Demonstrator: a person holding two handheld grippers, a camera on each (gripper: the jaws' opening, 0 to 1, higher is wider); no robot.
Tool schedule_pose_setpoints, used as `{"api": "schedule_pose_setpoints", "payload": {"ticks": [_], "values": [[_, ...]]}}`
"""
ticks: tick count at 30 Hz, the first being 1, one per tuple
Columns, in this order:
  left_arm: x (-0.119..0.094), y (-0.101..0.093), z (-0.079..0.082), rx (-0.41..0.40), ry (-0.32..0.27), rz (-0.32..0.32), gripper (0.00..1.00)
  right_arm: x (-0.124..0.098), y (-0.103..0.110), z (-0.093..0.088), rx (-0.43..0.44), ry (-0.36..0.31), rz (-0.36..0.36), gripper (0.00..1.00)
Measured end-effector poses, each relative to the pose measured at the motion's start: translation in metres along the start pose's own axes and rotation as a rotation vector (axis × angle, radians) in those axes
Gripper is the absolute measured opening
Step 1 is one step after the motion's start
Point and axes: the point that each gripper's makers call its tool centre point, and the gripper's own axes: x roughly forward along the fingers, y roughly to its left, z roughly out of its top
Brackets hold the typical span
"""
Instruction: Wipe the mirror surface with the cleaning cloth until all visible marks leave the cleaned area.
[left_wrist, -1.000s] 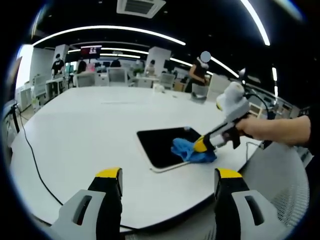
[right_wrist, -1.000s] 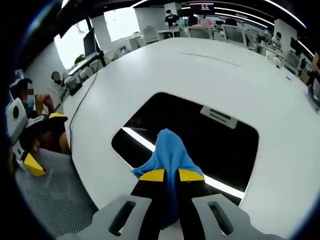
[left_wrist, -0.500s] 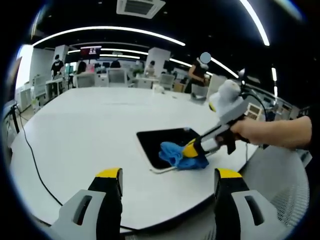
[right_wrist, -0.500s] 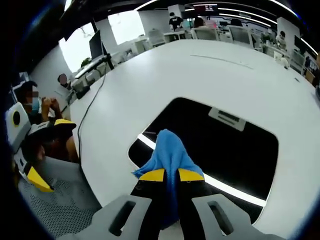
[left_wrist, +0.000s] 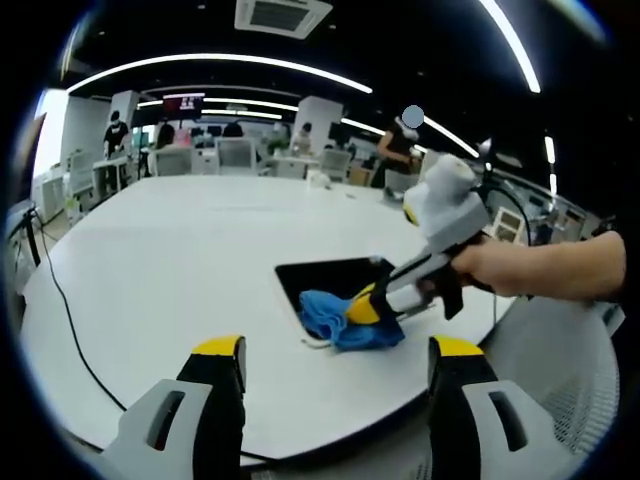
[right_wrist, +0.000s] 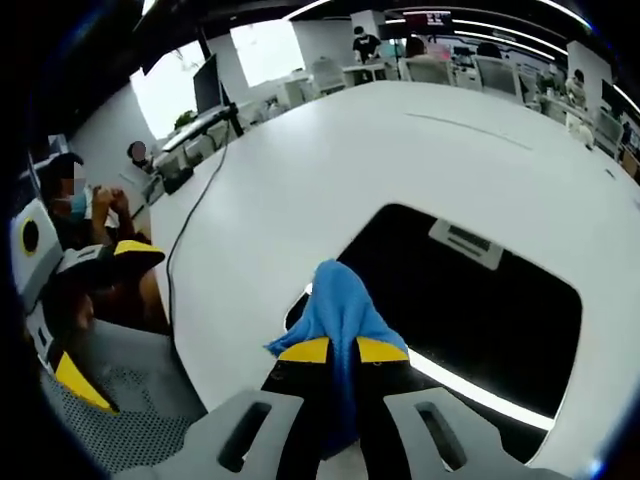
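— Where do we have the mirror (left_wrist: 335, 277) now?
— It lies flat on the white tabletop (left_wrist: 180, 260), near the edge closest to us. In the left gripper view its long axis runs from our near side away toward the far right, and its near corner points at us.

— And the cloth (left_wrist: 335, 318)?
— We have it clamped in the right gripper (right_wrist: 343, 350), whose yellow tips are shut tight on the blue fabric. The cloth (right_wrist: 338, 300) bunches up ahead of the tips and sits on the mirror's near corner, spilling a little onto the tabletop.

— How does the mirror look from the right gripper view?
— The mirror (right_wrist: 470, 300) is a dark rounded rectangle stretching away to the right, reflecting a bright light strip along its near edge. We cannot tell from here whether marks are left on it.

— What about our left gripper (left_wrist: 338, 365)?
— Its jaws stand wide apart, holding nothing, above the near rim of the tabletop and well apart from the mirror.

— Anything else on the tabletop?
— A black cable (left_wrist: 60, 310) trails across its left side.
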Motion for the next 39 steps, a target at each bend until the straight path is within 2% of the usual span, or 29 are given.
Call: {"api": "schedule_pose_setpoints", "payload": {"ticks": [13, 18, 20, 31, 39], "values": [[0.001, 0.000, 0.001, 0.001, -0.004, -0.003, 0.73, 0.014, 0.020, 0.011, -0.041, -0.008, 0.041, 0.03], [0.001, 0.000, 0.001, 0.002, -0.006, -0.004, 0.73, 0.017, 0.019, 0.014, -0.058, -0.019, 0.046, 0.03], [0.001, 0.000, 0.001, 0.002, -0.005, -0.004, 0.73, 0.019, 0.017, 0.018, -0.106, -0.049, 0.030, 0.03], [0.001, 0.000, 0.000, 0.000, 0.001, -0.002, 0.73, 0.023, 0.014, 0.023, -0.158, -0.057, 0.014, 0.03], [0.001, 0.001, 0.001, 0.001, -0.003, 0.000, 0.73, 0.024, 0.012, 0.024, -0.161, -0.053, 0.016, 0.03]]}}
